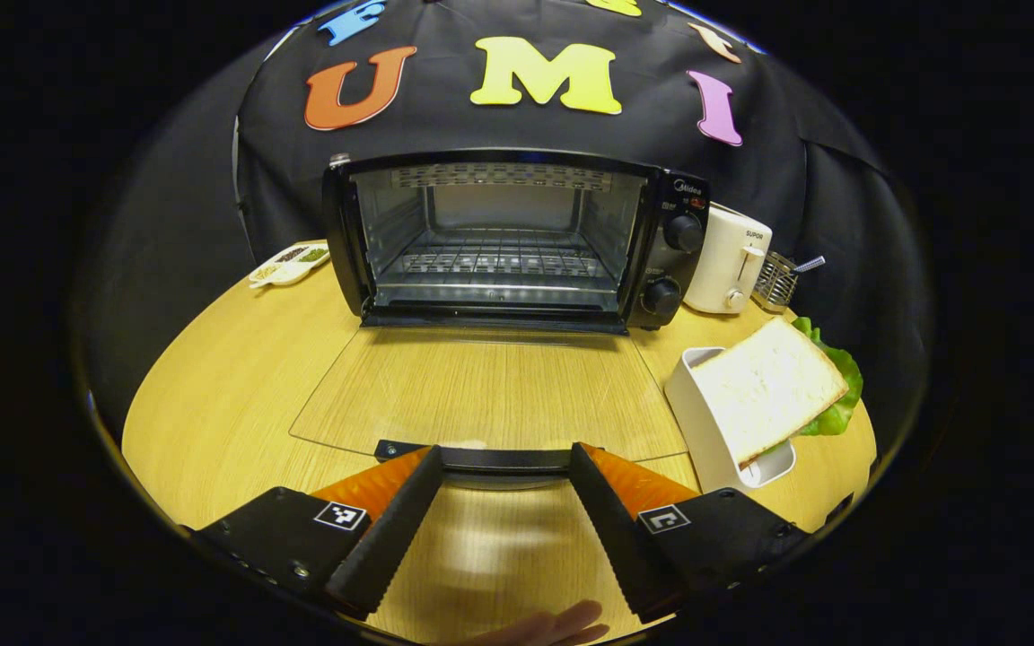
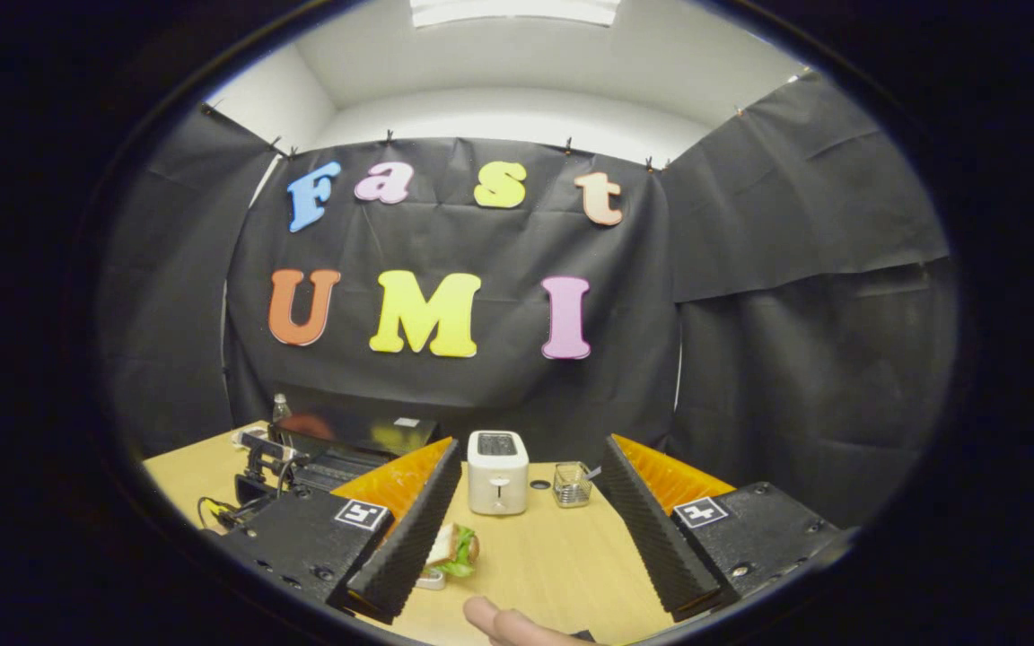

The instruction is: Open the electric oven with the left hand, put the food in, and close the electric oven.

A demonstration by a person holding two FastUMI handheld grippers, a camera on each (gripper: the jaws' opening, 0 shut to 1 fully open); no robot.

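The electric oven (image 1: 517, 238) stands at the back of the round wooden table (image 1: 239, 359), against the black cloth wall, with its glass door (image 1: 481, 395) dropped flat onto the tabletop and the wire rack (image 1: 495, 260) bare inside. The door's dark handle (image 1: 499, 458) lies between the fingers of the left gripper (image 1: 503, 467), whose jaws stand apart and do not press on it. Just right of the door a sandwich (image 1: 773, 386) of white bread and lettuce leans in a white holder (image 1: 705, 431). Behind it are a white toaster (image 1: 728, 260) and a small wire basket (image 1: 775, 283); a seasoning dish (image 1: 288, 265) sits left of the oven.

In the right gripper view, the right gripper (image 2: 526, 502) hovers higher above the table, jaws wide apart and empty, pointing toward the toaster (image 2: 497, 471) and basket (image 2: 572, 484). A fingertip (image 2: 495, 619) shows at the bottom edge. White walls and a ceiling light rise above the cloth.
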